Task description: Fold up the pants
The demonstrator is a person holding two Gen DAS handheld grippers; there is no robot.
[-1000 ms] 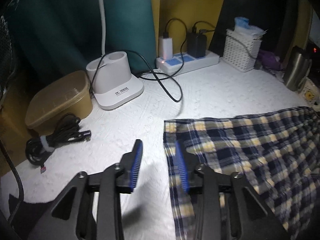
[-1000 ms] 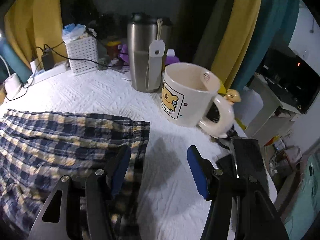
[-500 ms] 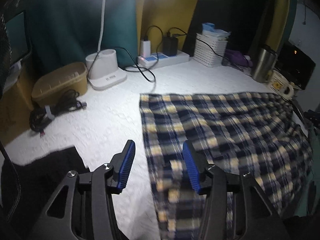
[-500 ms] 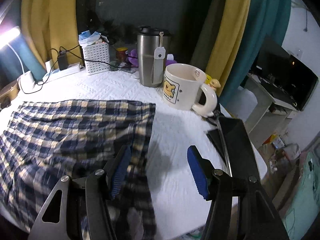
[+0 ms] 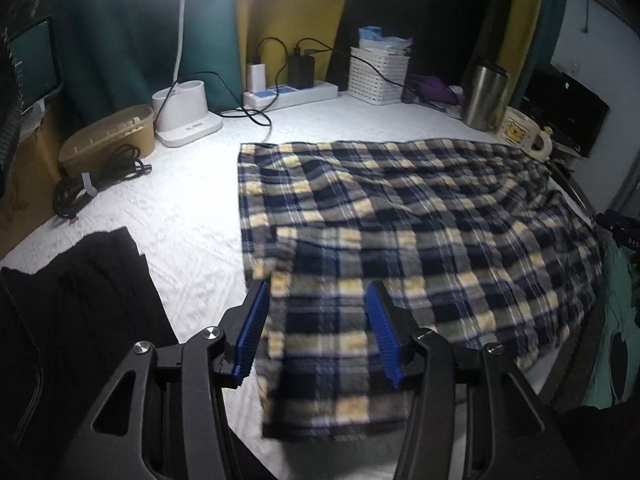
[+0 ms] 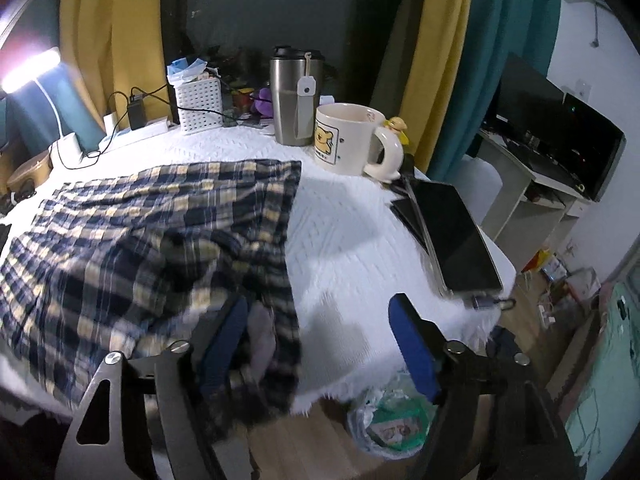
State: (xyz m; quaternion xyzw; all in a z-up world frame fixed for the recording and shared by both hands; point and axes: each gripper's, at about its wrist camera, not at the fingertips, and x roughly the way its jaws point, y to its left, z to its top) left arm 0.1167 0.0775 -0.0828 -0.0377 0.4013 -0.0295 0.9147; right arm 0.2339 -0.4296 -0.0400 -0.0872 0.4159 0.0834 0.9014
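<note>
Now both grippers have pulled back toward the near edge of the tabletop (image 5: 188, 216), so far more of the plaid pants (image 5: 420, 232) shows than a second ago. The left gripper (image 5: 316, 332) gapes wide, empty, above the near pant hem; the right gripper (image 6: 320, 344) is likewise released, straddling the crumpled waistband edge near the mug (image 6: 348, 140)

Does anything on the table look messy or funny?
Yes. The plaid pants are not lying flat: the cloth is bunched and wrinkled near the right gripper, and that end droops over the edge of the white table cover. The mug and the steel tumbler stand upright; nothing is spilled.
</note>
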